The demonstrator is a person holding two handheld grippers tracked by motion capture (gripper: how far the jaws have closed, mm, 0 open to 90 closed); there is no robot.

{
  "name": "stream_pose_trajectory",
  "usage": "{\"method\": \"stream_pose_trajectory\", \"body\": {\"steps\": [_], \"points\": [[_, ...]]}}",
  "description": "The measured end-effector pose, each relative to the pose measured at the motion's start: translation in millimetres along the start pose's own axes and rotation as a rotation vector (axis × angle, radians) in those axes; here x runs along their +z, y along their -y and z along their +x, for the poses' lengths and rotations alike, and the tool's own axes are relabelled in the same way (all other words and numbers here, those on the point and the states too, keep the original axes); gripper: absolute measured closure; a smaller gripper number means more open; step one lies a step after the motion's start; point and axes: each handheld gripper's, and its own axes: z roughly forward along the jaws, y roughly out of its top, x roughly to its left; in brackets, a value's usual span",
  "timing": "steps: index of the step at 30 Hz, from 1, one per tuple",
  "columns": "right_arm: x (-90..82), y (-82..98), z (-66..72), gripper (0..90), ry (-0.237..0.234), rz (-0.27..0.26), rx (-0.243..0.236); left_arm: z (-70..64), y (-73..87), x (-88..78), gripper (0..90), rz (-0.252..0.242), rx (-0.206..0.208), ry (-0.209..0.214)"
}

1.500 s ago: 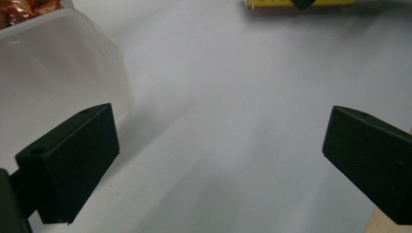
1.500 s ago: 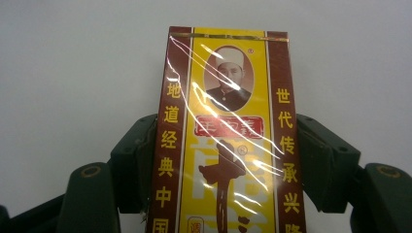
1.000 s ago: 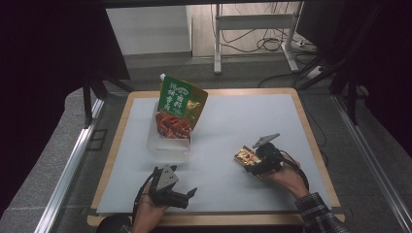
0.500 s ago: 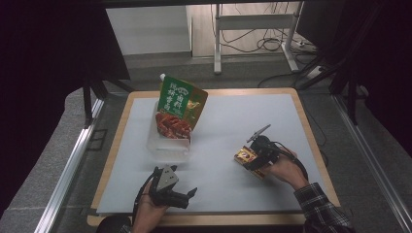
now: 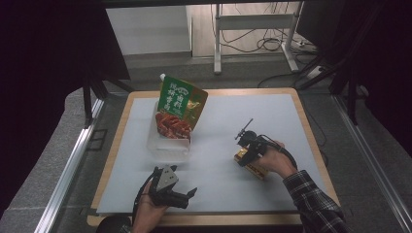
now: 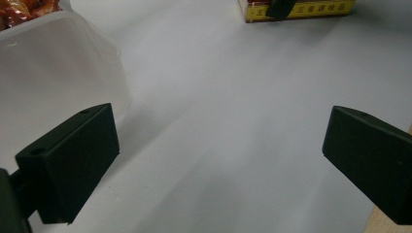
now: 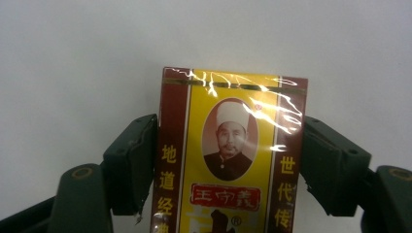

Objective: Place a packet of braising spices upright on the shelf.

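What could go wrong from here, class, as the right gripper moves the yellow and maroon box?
1. The right gripper holds the glossy yellow and maroon cardboard box only by its side edges; its jaws have just closed further, yet the slick wrapping might slip.
2. The green and red sauce pouch leans in the clear plastic tub; a nudge could topple it.

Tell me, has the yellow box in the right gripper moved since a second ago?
Yes. The yellow box, clamped in the right gripper, has slid toward the table's near edge.
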Motion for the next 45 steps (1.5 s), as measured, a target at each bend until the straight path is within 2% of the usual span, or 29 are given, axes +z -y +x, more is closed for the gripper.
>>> {"method": "stream_pose_trajectory", "body": {"steps": [8, 18, 28, 34, 38, 45], "points": [[-1.2, -2.5, 2.0, 31.8, 0.008, 0.022, 0.005, 0.0, -0.1, -0.1, 0.0, -0.002, 0.0, -0.001], [-21.5, 0.9, 2.8, 32.0, 0.0, -0.077, 0.009, 0.7, -0.3, -1.1, 0.0, -0.007, -0.004, -0.006], [-46.6, -0.4, 6.5, 32.3, -0.005, -0.217, -0.003, 1.6, -0.6, -2.7, 0.0, -0.013, -0.007, -0.012], [-57.9, -0.6, 7.6, 32.2, -0.02, -0.346, -0.006, 2.3, -0.6, -3.6, 0.0, -0.016, -0.008, -0.014], [-64.3, -1.3, 10.8, 32.2, -0.014, -0.439, -0.016, 3.4, -0.5, -5.7, 0.0, -0.017, -0.01, -0.02], [-71.4, -5.0, 14.4, 32.3, -0.03, -0.558, -0.006, 4.7, 0.4, -9.7, 0.0, -0.024, -0.02, -0.025]]}}
